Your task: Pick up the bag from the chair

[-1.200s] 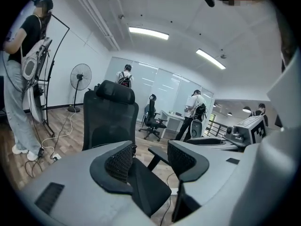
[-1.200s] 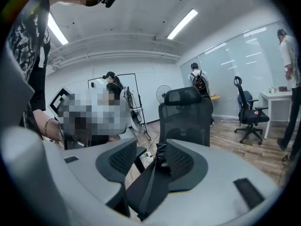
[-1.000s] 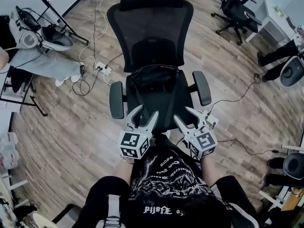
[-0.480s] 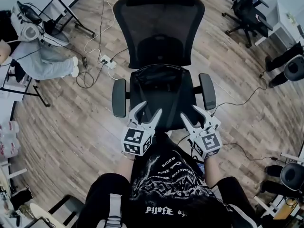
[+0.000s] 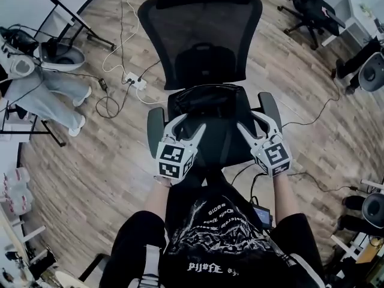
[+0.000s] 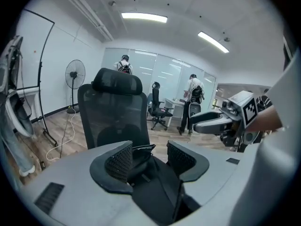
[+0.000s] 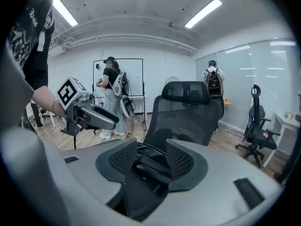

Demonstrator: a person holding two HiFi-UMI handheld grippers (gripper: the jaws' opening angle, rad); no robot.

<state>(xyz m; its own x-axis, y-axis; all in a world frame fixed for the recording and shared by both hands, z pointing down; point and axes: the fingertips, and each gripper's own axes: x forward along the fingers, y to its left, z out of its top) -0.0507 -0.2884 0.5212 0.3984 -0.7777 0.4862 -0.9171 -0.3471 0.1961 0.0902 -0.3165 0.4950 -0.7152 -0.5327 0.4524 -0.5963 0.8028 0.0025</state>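
Black bag (image 5: 207,102) lies on the chair (image 5: 201,35) seat; left tool (image 5: 189,123) and right tool (image 5: 254,121) hover near it, jaws wide, gripping nothing.

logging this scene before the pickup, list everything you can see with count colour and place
chair: one, black, centre, facing the person
bag: one, black, on that chair's seat
second chair: one, black, top right
power strip: one, white, on the wood floor left of the chair, among cables
fan: one, dark, standing by the left wall
trousers: one pair, grey, on a bystander at far left
left gripper: one, grey, jaws open, at the seat's front left
right gripper: one, grey, jaws open, at the seat's front right
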